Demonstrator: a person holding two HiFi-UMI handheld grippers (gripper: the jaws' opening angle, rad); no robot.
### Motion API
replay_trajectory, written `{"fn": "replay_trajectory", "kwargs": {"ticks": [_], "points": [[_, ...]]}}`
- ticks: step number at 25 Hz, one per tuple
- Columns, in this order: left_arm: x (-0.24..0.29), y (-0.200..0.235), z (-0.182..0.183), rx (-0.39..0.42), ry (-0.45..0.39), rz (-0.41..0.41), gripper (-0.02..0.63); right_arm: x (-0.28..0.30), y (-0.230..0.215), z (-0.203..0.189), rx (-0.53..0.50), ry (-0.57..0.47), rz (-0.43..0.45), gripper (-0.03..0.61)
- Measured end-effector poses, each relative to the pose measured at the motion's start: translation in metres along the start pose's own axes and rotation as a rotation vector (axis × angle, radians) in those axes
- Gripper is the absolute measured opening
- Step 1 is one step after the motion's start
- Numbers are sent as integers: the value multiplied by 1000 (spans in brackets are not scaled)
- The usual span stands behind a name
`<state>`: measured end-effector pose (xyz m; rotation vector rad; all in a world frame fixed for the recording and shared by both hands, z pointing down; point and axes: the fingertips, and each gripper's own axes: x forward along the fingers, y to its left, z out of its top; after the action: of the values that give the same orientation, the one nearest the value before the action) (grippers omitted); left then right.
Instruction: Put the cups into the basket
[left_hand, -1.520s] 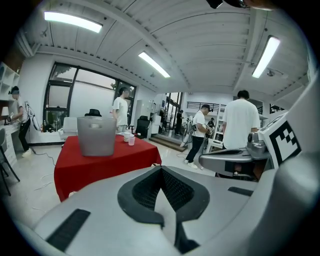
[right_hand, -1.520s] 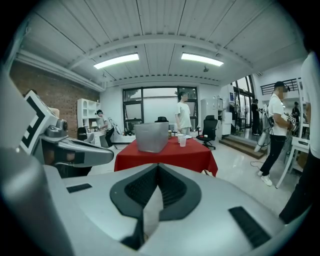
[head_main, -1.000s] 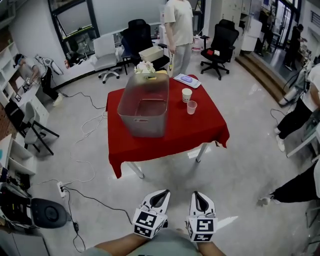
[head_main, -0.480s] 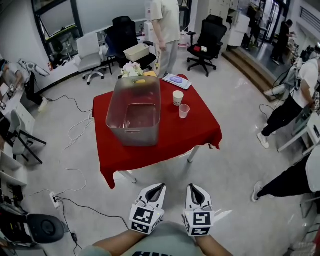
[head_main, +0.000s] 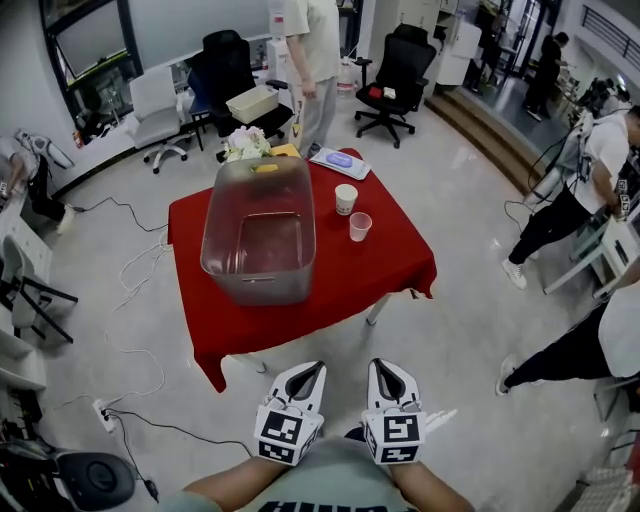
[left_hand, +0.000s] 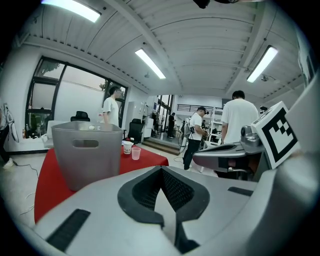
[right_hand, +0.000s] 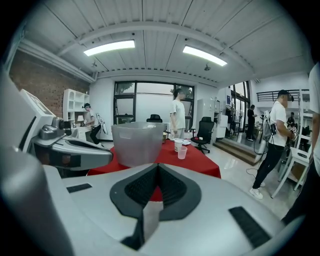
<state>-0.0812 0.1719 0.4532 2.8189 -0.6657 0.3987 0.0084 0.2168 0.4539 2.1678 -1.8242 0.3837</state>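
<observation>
As they are held side by side, the left tool (head_main: 319, 366) and right tool (head_main: 376, 363) are pressed together on nothing; well ahead of them, a paper cup (head_main: 346, 198) and a clear cup (head_main: 360, 226) are seen on the desk (head_main: 385, 268), right of the basket (head_main: 262, 289).

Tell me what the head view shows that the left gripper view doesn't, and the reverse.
Head view only: the basket seen from above, no cup inside, and the person's forearms. Left gripper view only: ceiling lights and the basket's handle slot. Both: the basket, the white cup and clear cup standing on the red table, and the left gripper, jaws together.
</observation>
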Motion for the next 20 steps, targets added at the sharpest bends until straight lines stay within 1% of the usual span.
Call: {"fn": "replay_trajectory", "kwargs": {"ticks": [5,10,20], "points": [[12,10,1,-10,6,6,2,16,-4,4,-8,6,13,12],[30,24,10,-15,-1,41,2,40,-12,11,-16,2,44,12],[78,27,31,-20,3,109,2,82,-52,28,-20,-5,125,12]]}}
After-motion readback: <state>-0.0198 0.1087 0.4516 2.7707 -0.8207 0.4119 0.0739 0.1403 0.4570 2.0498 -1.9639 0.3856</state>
